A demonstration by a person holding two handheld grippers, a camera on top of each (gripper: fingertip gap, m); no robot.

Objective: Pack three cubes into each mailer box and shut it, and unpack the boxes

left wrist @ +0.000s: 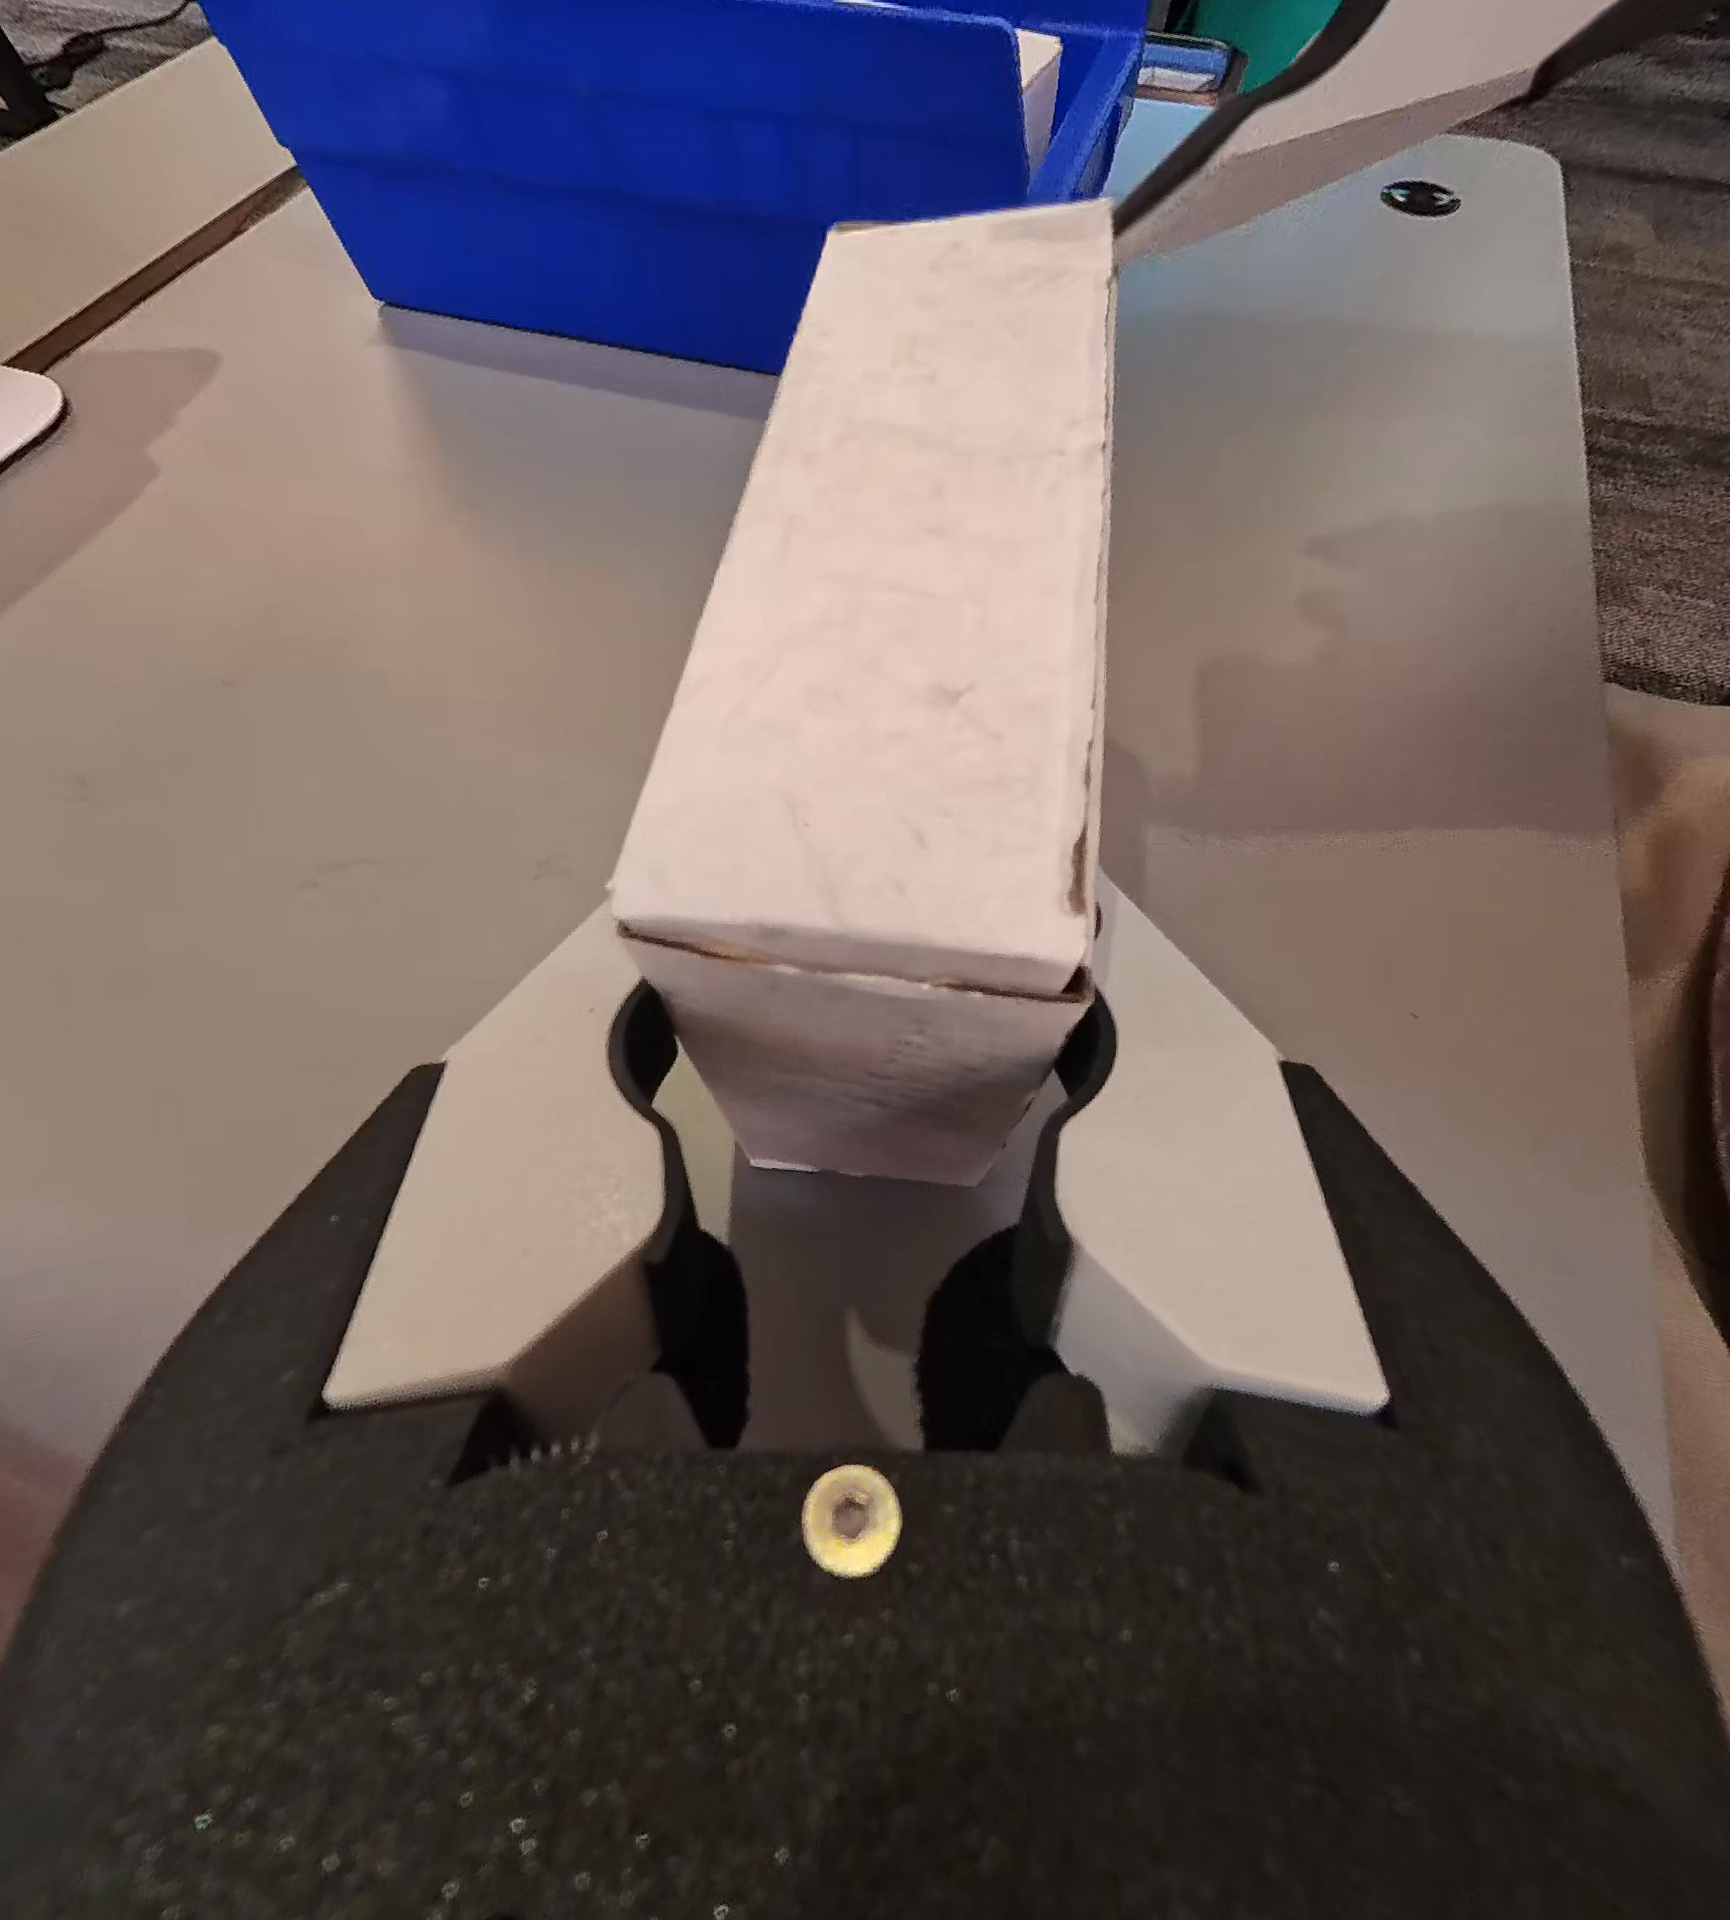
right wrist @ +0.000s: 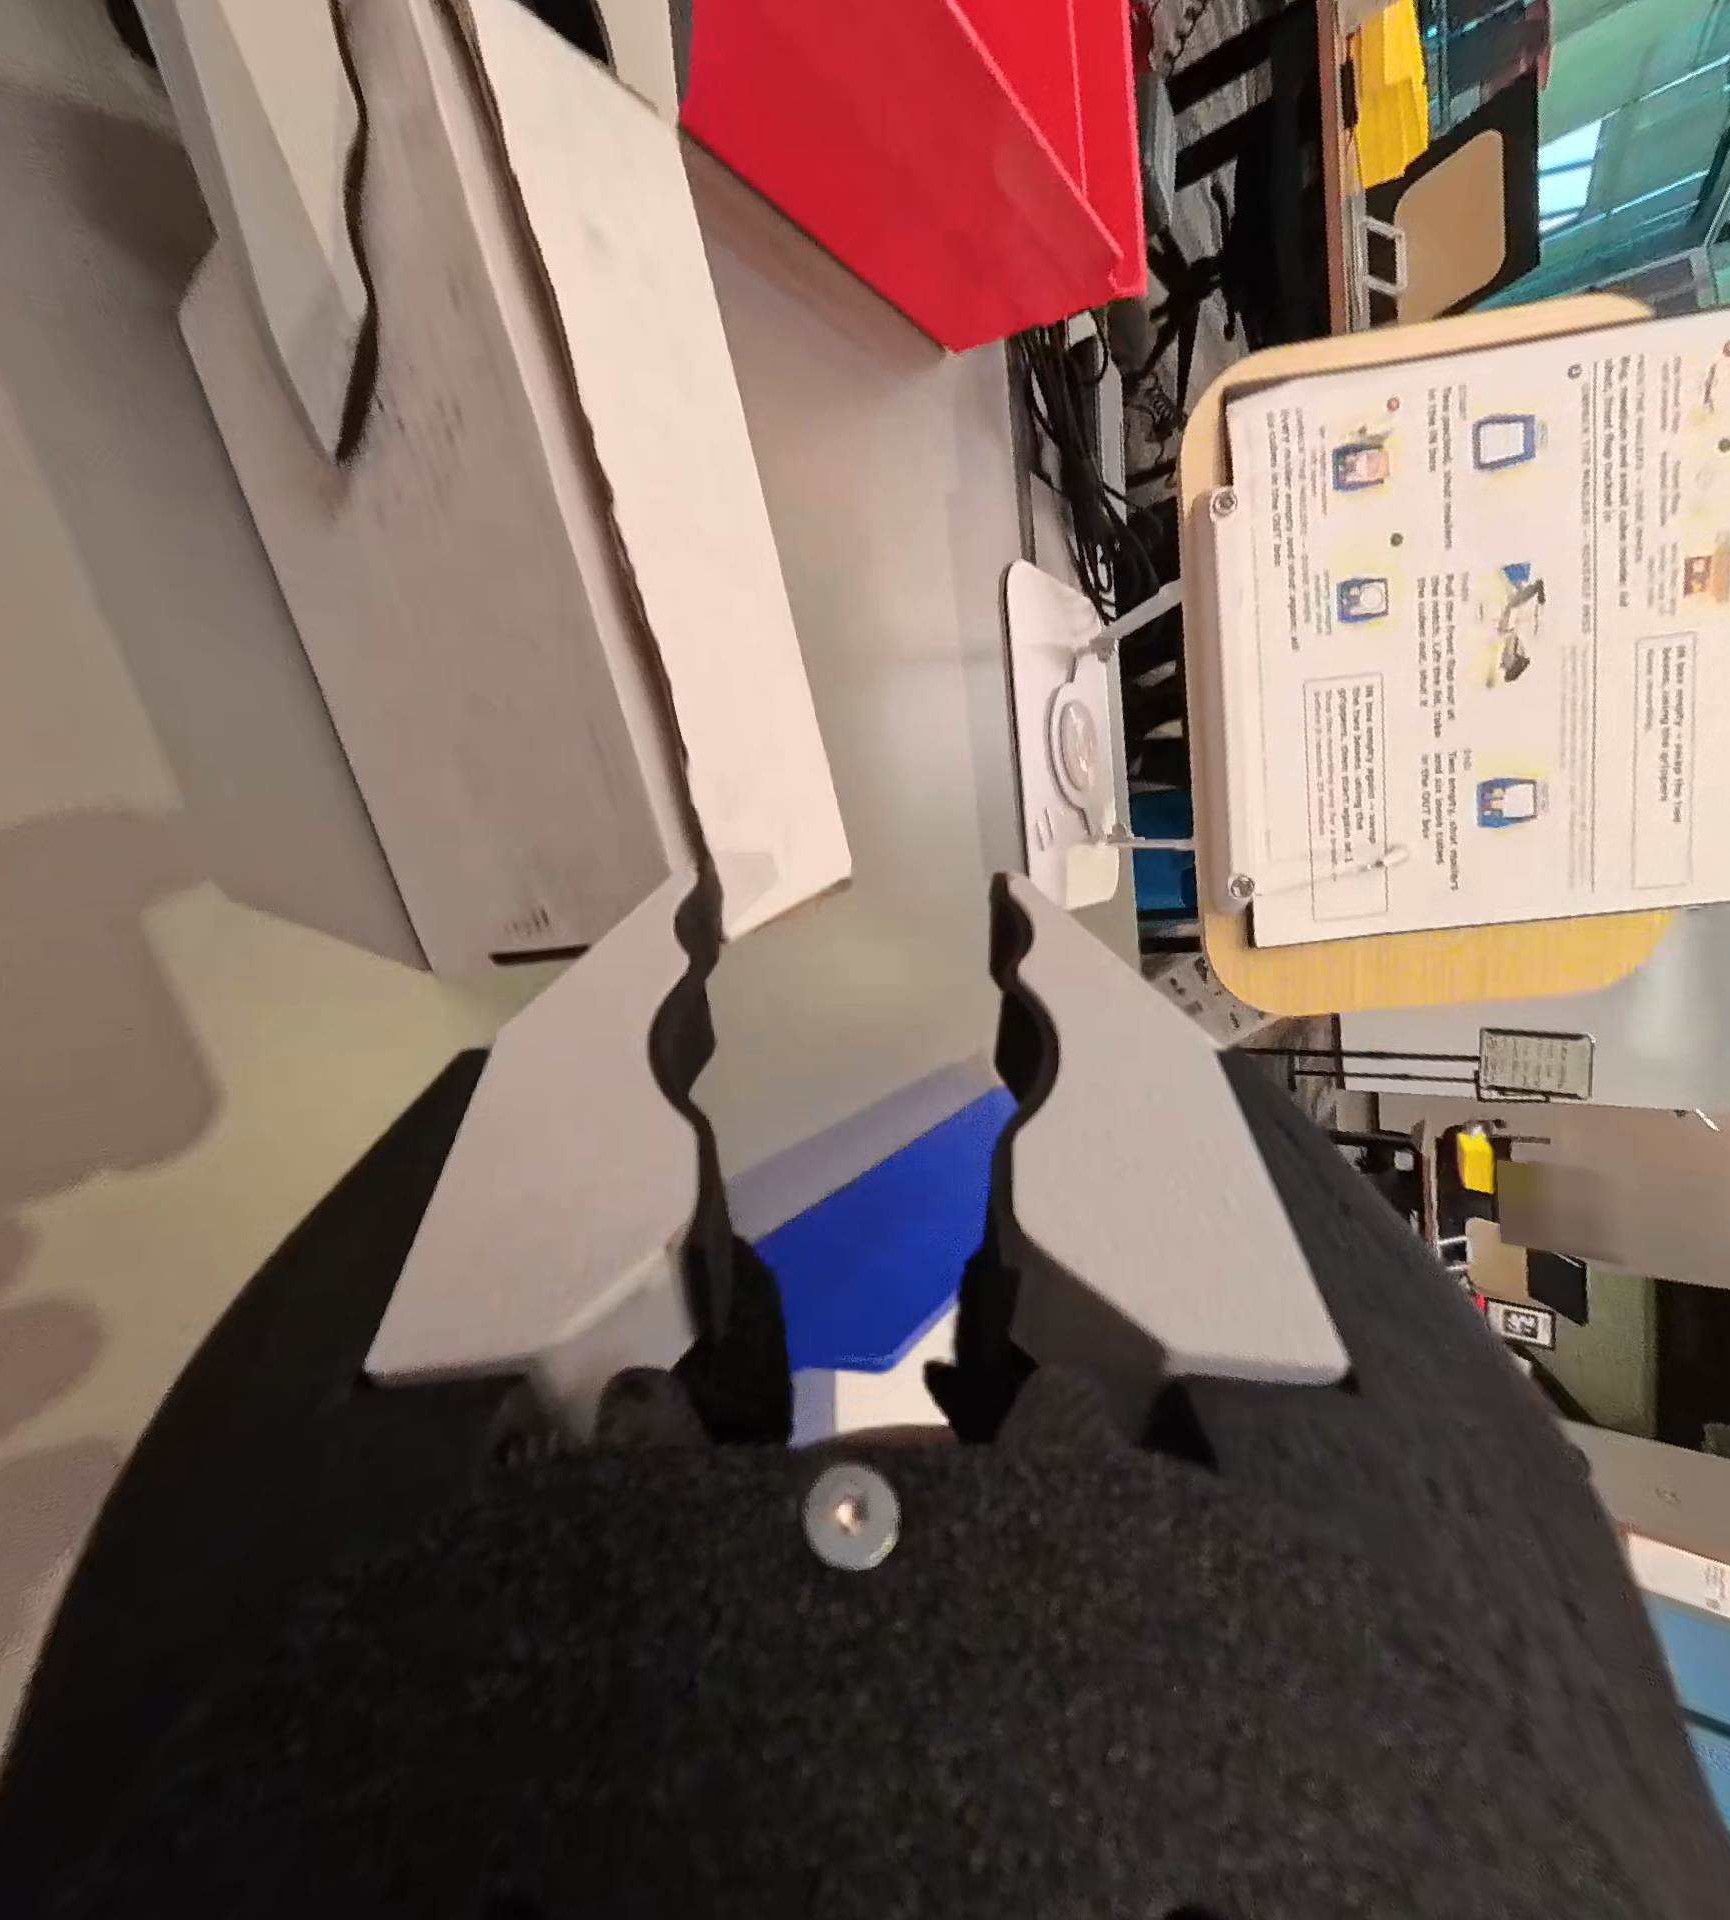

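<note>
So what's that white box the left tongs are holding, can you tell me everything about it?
The white box is a long, narrow mailer that looks like cardboard, scuffed and creased, with brown showing at a worn edge. Its lid is shut, with a thin seam across the near end. The left tongs pinch that near end from both sides, holding it above the grey table. Its far end points toward the blue bin. In the right wrist view it stretches away, the right tongs open right beside its edge.

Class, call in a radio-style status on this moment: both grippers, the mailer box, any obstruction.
Left gripper shut on white mailer box, lid closed. Right gripper open, empty, beside the box's far end. Blue bin just beyond the box.
</note>
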